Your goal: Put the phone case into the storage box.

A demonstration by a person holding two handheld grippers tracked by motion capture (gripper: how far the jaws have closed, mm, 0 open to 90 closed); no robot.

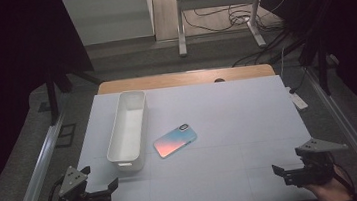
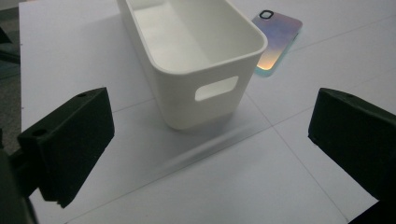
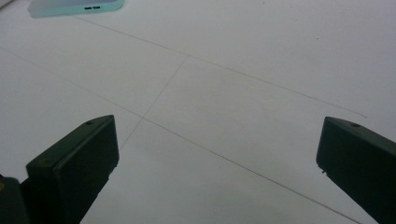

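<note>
White table covering fills the middle of the high view. At its lower corners the left gripper and right gripper hover, jaws spread and empty. Farther up, left of centre, the phone lies just beside the white bin.

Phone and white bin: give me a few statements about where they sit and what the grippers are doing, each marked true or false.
1. The phone lies inside the white bin. False: it lies on the table beside the bin.
2. The bin is empty. True.
3. The left gripper is shut on the bin's handle. False: its jaws stand open, apart from the bin.
4. The right gripper is open with nothing between its jaws. True.
5. The phone lies face down, its camera showing. True.
</note>
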